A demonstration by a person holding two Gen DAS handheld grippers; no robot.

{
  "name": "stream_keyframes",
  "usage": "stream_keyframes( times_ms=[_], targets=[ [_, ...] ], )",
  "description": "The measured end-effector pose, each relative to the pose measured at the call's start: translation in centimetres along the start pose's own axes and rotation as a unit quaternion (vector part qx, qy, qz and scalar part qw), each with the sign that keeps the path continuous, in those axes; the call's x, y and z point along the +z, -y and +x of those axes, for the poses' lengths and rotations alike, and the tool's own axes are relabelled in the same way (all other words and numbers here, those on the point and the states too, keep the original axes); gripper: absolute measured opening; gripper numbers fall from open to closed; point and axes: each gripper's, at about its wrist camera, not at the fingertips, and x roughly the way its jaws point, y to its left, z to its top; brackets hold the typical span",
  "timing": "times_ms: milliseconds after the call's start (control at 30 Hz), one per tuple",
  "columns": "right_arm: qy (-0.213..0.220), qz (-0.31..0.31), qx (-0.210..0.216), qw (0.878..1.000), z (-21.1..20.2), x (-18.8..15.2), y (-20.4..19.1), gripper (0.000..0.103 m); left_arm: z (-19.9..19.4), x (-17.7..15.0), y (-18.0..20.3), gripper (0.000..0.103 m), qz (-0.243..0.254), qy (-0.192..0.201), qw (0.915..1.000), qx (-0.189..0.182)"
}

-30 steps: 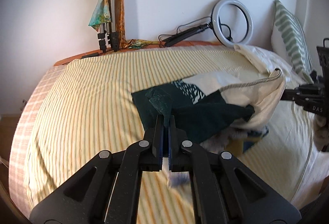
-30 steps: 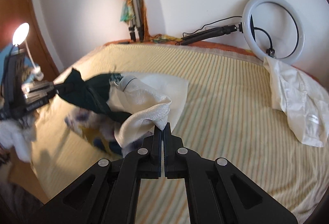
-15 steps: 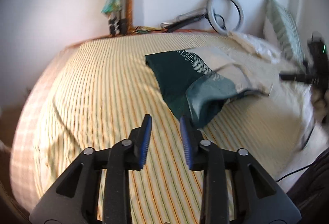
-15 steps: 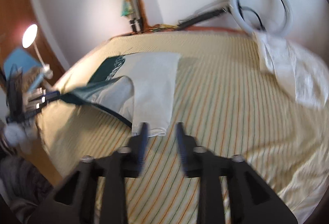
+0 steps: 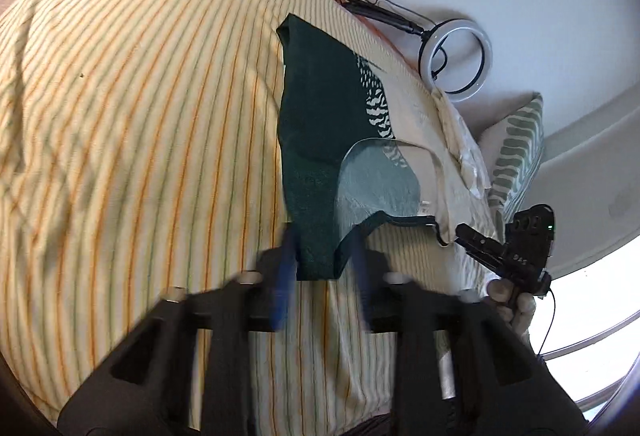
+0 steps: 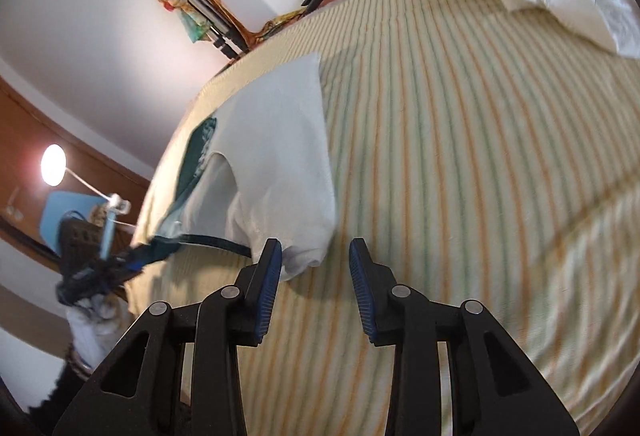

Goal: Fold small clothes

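Little two-tone top spread flat on the striped bedspread (image 5: 140,116)

Left gripper (image 5: 320,260) is blurry but spread apart around the dark green hem of the garment (image 5: 320,124), which goes green, then a white-dash pattern, then cream toward the right. Right gripper (image 6: 314,268) gapes wide at the cream corner. Ring light (image 5: 456,60) by the wall.

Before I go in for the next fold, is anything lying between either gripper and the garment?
Nothing visible. The left gripper has its jaws open around the near dark green corner of the garment, and the right gripper stands open at its cream corner. Only bare striped bedspread lies around them.
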Motion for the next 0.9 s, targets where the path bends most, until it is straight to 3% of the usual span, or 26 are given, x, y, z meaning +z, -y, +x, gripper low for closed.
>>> stream_keyframes(
  times_ms=[133, 300, 433, 500, 600, 633, 700, 900],
  targets=[
    [0.011, 0.010, 0.027, 1.000, -0.2, -0.3, -0.9, 0.003, -0.2, 0.4, 0.9, 0.005, 0.021, 0.020, 0.9994, 0.016],
    [0.032, 0.000, 0.052, 0.998, -2.0, -0.8, -2.6, 0.003, -3.9, 1.7, 1.6, 0.005, 0.082, 0.074, 0.9919, 0.064],
    [0.007, -0.044, -0.016, 0.999, -1.0, -1.9, -3.0, 0.003, -2.9, 0.9, 0.8, 0.005, 0.111, 0.041, 0.9883, 0.097],
    [-0.008, -0.051, -0.028, 0.998, -0.3, -2.3, -3.0, 0.007, -1.9, 0.1, 0.6, 0.006, 0.124, 0.025, 0.9846, 0.121],
    [-0.034, -0.064, -0.031, 0.997, 0.1, -2.2, -3.1, 0.008, -2.0, -0.4, 0.4, 0.014, 0.136, 0.023, 0.9817, 0.131],
    [-0.037, -0.077, -0.039, 0.996, -0.2, -2.1, -3.4, 0.008, -2.5, -0.4, 0.4, 0.021, 0.140, 0.030, 0.9806, 0.134],
    [-0.022, -0.114, -0.055, 0.992, -1.2, -1.6, -4.2, 0.010, -3.8, -0.3, 0.6, 0.030, 0.143, 0.049, 0.9796, 0.133],
    [0.053, -0.191, -0.077, 0.977, -2.8, 1.4, -7.3, 0.013, -5.6, 2.2, 3.0, 0.031, 0.163, 0.096, 0.9721, 0.139]
  ],
)
